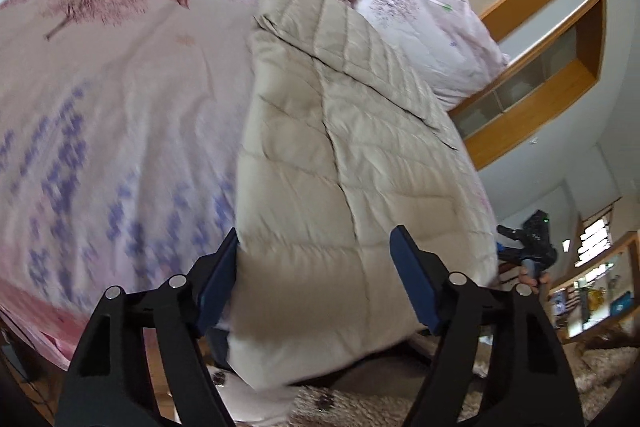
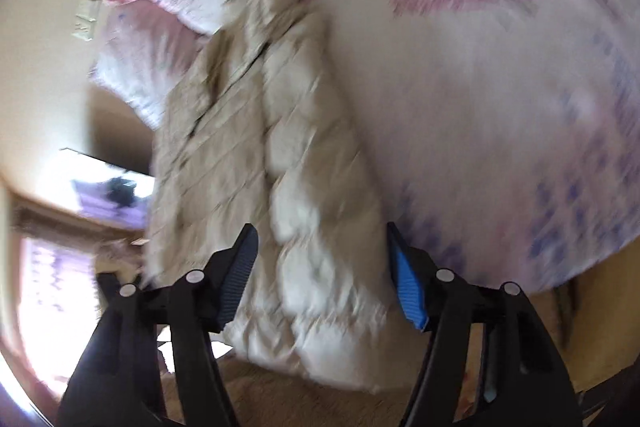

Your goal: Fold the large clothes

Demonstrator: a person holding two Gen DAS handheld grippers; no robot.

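Bed point(image 1: 120, 99) spread with pink tree-print cover. Beige quilted coat point(image 1: 340, 155) lying lengthwise along its edge, near end hanging over the bedside. Two pillows point(image 1: 420, 19) just beyond the far end. Left gripper point(image 1: 316, 275) jaws apart, straddling the coat hem. Right gripper point(image 2: 320, 275) likewise apart, unclamped, picture blurred.

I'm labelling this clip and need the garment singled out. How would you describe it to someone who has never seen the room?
Find the bed with the pink tree-printed duvet. Along one side, running from the pillows to the foot, lies a long cream quilted puffer coat. It is the only plain, stitched-panel fabric; everything else is printed.
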